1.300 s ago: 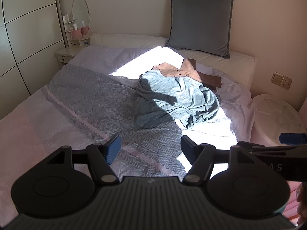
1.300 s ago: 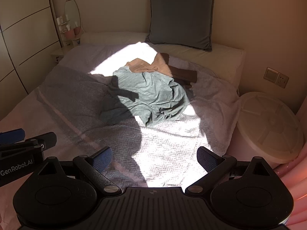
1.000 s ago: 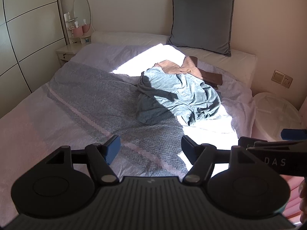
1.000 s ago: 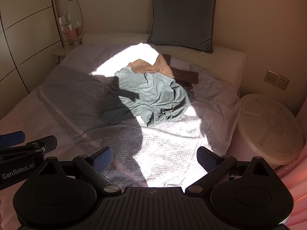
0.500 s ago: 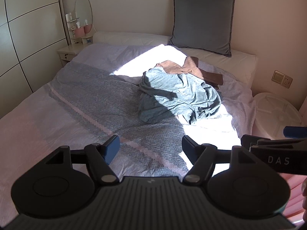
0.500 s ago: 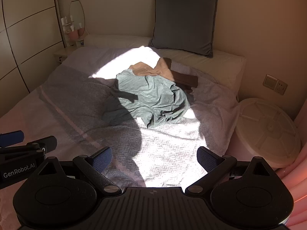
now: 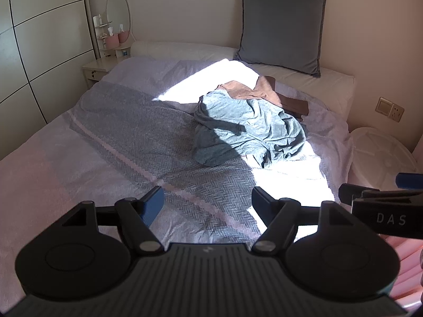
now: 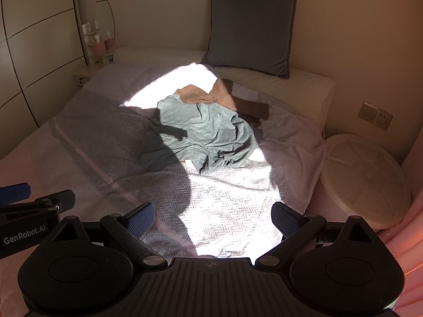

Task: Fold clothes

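Note:
A crumpled grey-green garment [image 7: 246,129] lies in a heap on the bed, partly in sunlight; it also shows in the right wrist view [image 8: 206,134]. A tan garment [image 7: 246,92] and a dark brown one [image 7: 293,105] lie behind it, partly under it. My left gripper [image 7: 207,203] is open and empty, above the near part of the bed, well short of the heap. My right gripper [image 8: 212,216] is open and empty, beside the left one. Each gripper shows at the edge of the other's view.
The bed has a grey-and-pink herringbone blanket [image 7: 127,137]. A grey cushion [image 7: 280,29] leans on the wall above a white pillow [image 7: 185,50]. A white round tub [image 8: 362,177] stands right of the bed. A nightstand [image 7: 97,68] and wardrobe [image 7: 39,39] stand at left.
Both grippers have drifted slightly, so the clothes heap sits a little differently in view. Both stay open and empty. The clothes have not moved.

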The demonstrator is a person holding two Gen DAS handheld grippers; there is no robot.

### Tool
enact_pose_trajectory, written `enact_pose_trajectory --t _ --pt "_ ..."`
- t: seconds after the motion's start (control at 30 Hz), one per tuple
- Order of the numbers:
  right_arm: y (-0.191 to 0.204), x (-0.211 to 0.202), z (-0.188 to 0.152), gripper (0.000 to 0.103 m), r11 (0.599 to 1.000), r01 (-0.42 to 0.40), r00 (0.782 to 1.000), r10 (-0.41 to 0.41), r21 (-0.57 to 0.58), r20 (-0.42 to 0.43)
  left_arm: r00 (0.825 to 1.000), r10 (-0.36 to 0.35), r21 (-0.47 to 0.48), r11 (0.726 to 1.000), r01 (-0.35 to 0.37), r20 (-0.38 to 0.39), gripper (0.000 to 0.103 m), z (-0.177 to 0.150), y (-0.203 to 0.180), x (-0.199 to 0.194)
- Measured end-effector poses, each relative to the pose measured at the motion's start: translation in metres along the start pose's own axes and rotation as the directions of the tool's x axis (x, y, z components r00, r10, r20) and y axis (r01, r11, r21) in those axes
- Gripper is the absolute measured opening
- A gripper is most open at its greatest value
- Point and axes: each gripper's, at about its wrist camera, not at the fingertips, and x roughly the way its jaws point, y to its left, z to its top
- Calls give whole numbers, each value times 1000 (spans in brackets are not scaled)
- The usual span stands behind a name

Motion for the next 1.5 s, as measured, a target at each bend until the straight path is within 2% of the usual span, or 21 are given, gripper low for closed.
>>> enact_pose_trajectory --t 0.4,0.97,1.5 --pt "7 1 1 97 999 12 1000 -12 32 -19 1000 -7 19 1000 7 -19 70 7 9 1" --pt "41 15 -18 97 998 24 998 -21 55 -54 998 -1 20 1000 2 -63 70 -7 51 10" --pt "31 39 -9 98 996 67 994 -62 55 -93 995 -45 26 999 48 -91 70 2 46 36"
